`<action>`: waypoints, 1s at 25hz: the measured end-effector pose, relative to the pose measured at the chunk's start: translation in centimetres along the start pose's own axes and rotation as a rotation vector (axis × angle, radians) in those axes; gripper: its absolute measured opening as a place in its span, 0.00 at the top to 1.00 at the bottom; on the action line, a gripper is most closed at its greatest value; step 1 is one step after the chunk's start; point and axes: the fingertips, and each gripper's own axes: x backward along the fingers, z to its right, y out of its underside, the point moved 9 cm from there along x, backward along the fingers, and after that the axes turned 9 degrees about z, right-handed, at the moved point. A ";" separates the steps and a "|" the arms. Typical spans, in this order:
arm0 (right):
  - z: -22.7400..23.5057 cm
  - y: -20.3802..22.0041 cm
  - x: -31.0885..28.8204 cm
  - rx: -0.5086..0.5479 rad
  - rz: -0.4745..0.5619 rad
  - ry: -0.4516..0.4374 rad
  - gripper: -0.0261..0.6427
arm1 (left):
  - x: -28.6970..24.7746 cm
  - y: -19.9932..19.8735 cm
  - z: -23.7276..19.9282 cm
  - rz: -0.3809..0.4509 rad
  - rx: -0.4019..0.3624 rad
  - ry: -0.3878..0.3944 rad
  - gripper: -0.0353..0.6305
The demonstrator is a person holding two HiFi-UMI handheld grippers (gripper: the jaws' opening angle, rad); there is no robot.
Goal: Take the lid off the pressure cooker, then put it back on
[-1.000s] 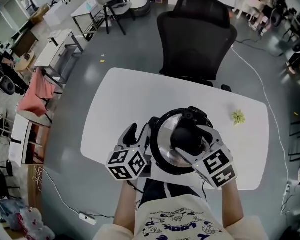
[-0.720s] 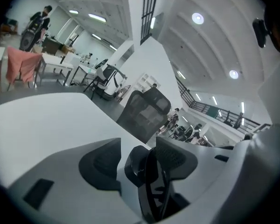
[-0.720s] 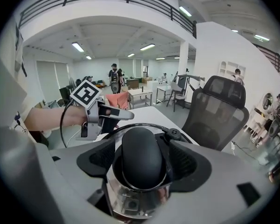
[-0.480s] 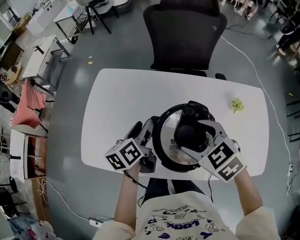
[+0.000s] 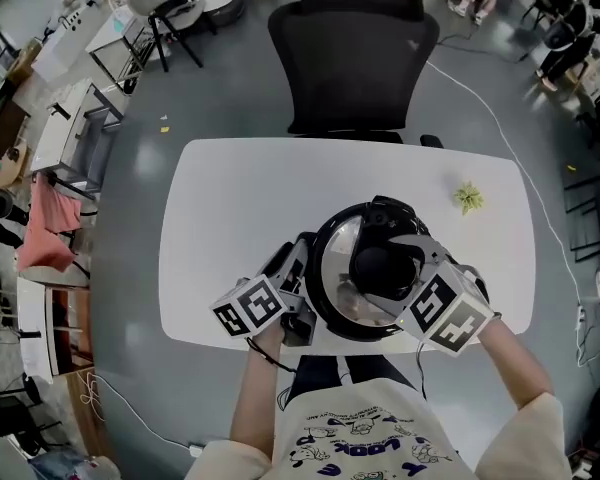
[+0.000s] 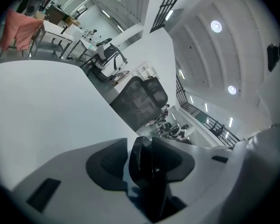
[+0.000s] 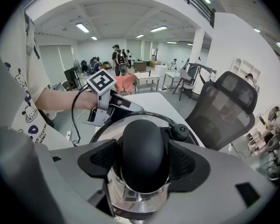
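Note:
A steel pressure cooker [image 5: 325, 303] stands at the near edge of the white table [image 5: 240, 208], and its lid [image 5: 336, 256] is on. My right gripper [image 5: 382, 273] reaches down over the lid's black knob [image 7: 144, 148], and its pads lie against both sides of it [image 7: 144, 160]. My left gripper [image 5: 292, 255] is at the cooker's left side. The black side handle [image 6: 139, 155] fills the gap between its jaws [image 6: 141, 161], which have just been closing. The left gripper also shows beyond the lid in the right gripper view [image 7: 107, 101].
A black office chair [image 5: 355, 48] stands at the table's far side. A small green thing [image 5: 468, 198] lies on the table to the right. A black valve [image 7: 181, 132] sits on the lid behind the knob. The cooker is close to the person's body.
Both grippers have sunk a little toward the cooker. The left one has rolled and settled on the side handle. The lid has stayed on the pot.

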 end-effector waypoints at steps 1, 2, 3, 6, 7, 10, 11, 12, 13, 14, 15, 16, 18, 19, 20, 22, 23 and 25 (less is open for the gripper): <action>0.1 0.1 -0.1 0.006 -0.011 -0.003 0.43 | -0.1 0.1 0.0 -0.005 0.005 0.006 0.70; 0.2 0.2 -0.3 0.011 -0.022 -0.008 0.44 | -0.2 0.1 -0.1 -0.008 0.010 0.012 0.72; 0.3 0.3 -0.4 0.013 -0.030 -0.015 0.44 | -0.2 0.1 -0.1 -0.010 0.016 0.017 0.74; 0.4 -0.2 -0.5 -0.004 -0.045 -0.027 0.46 | -0.3 0.1 -0.3 -0.012 0.037 0.030 0.75; 0.4 -0.3 -0.5 -0.010 -0.051 -0.030 0.46 | -0.3 0.1 -0.4 -0.014 0.043 0.033 0.76; 0.6 -0.5 -0.7 -0.023 -0.086 -0.043 0.46 | -0.3 0.3 -0.7 -0.023 0.045 0.038 0.76; 0.7 -0.6 -0.8 -0.028 -0.102 -0.052 0.47 | -0.3 0.3 -0.6 -0.024 0.040 0.036 0.76; 0.7 -0.6 -1.0 -0.034 -0.120 -0.064 0.47 | -0.3 0.2 -0.6 -0.023 0.037 0.034 0.76; 0.9 -0.8 -1.1 -0.039 -0.138 -0.081 0.47 | -0.3 0.2 -0.5 -0.023 0.036 0.034 0.76; 1.0 -0.9 -1.3 -0.043 -0.158 -0.100 0.48 | -0.2 0.1 -0.5 -0.022 0.035 0.035 0.76; 1.1 -1.0 -1.4 -0.047 -0.179 -0.120 0.49 | -0.2 0.1 -0.5 -0.023 0.034 0.036 0.76; 1.2 -1.1 -1.6 -0.048 -0.200 -0.138 0.50 | -0.2 0.1 -0.6 -0.024 0.032 0.037 0.76; 1.3 -1.3 -2.0 -0.039 -0.239 -0.162 0.51 | -0.4 0.1 -0.6 -0.027 0.026 0.038 0.76; 1.3 -1.3 -2.1 -0.032 -0.258 -0.169 0.51 | -0.4 0.1 -0.6 -0.029 0.025 0.040 0.76; 1.3 -1.4 -2.3 -0.026 -0.276 -0.175 0.52 | -0.5 0.2 -0.7 -0.031 0.025 0.042 0.76; 1.4 -1.5 -2.6 -0.017 -0.308 -0.183 0.52 | -0.6 0.2 -0.8 -0.031 0.027 0.041 0.76; 1.4 -1.6 -2.7 -0.013 -0.319 -0.185 0.52 | -0.6 0.2 -0.8 -0.028 0.031 0.041 0.76; 1.5 -1.7 -2.7 -0.004 -0.326 -0.182 0.52 | -0.5 0.2 -0.8 -0.018 0.045 0.042 0.76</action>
